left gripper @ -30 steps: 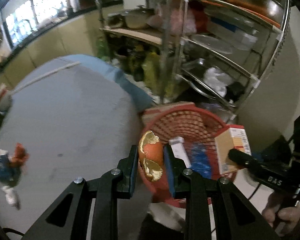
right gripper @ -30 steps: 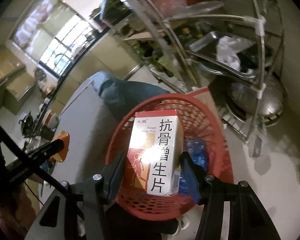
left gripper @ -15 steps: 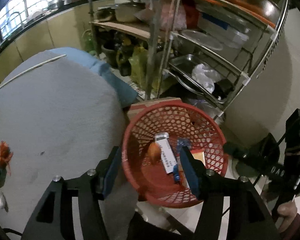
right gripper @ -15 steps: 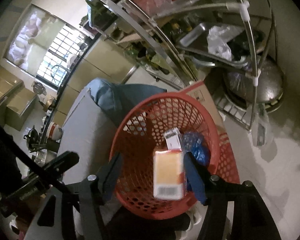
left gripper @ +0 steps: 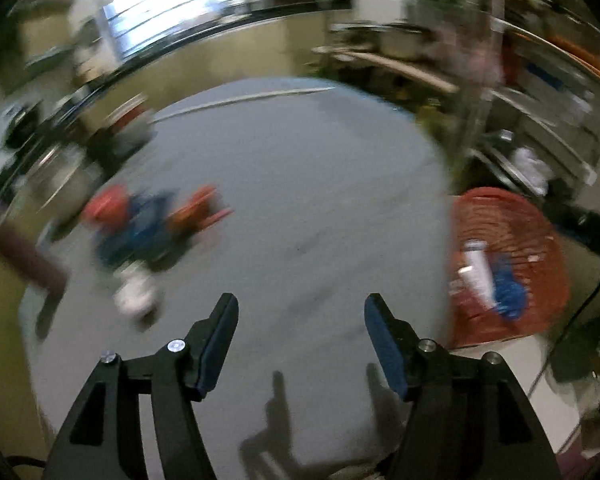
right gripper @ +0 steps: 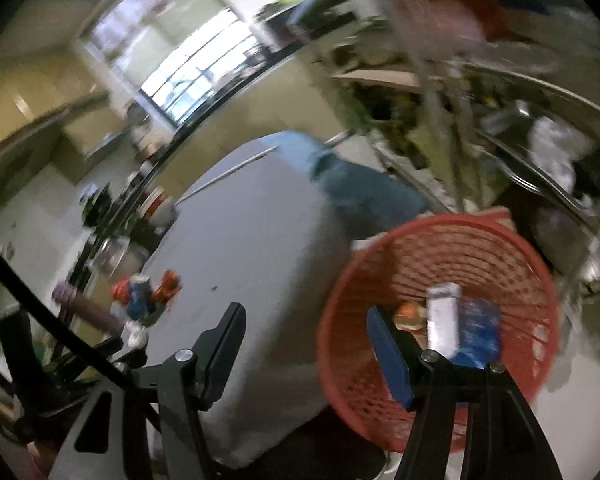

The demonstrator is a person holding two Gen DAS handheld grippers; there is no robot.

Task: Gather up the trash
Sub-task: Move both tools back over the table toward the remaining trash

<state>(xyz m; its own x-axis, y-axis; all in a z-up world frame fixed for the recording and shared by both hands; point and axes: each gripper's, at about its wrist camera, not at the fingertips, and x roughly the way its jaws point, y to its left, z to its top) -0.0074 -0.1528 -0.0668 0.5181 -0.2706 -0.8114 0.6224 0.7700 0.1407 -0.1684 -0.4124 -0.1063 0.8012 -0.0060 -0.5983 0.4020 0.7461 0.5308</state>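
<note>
The red mesh basket (right gripper: 420, 226) stands beside the grey table (right gripper: 260, 240), and holds a white tube (right gripper: 442, 316), a blue wrapper (right gripper: 480, 332) and orange peel (right gripper: 408, 312). In the left wrist view the basket (left gripper: 540, 248) is at the right edge. A blurred heap of red, blue and orange trash (left gripper: 140, 224) with a white piece (left gripper: 134, 296) lies on the table's left part, and is also in the right wrist view as the trash heap (right gripper: 144, 292). My left gripper (left gripper: 300, 308) hangs over the table, its jaws opening with nothing between them. My right gripper (right gripper: 304, 316) is open and empty, over the table's edge by the basket.
A metal rack (right gripper: 520, 120) full of pots and trays stands behind the basket. A blue cloth (right gripper: 356, 184) hangs at the table's far end. A dark purple roll (right gripper: 88, 308) lies left of the trash heap. A counter and window (right gripper: 188, 68) are at the back.
The left gripper let the orange peel fall into the basket and the right gripper let go of the medicine box. Both opened and swung left, away from the basket and over the table.
</note>
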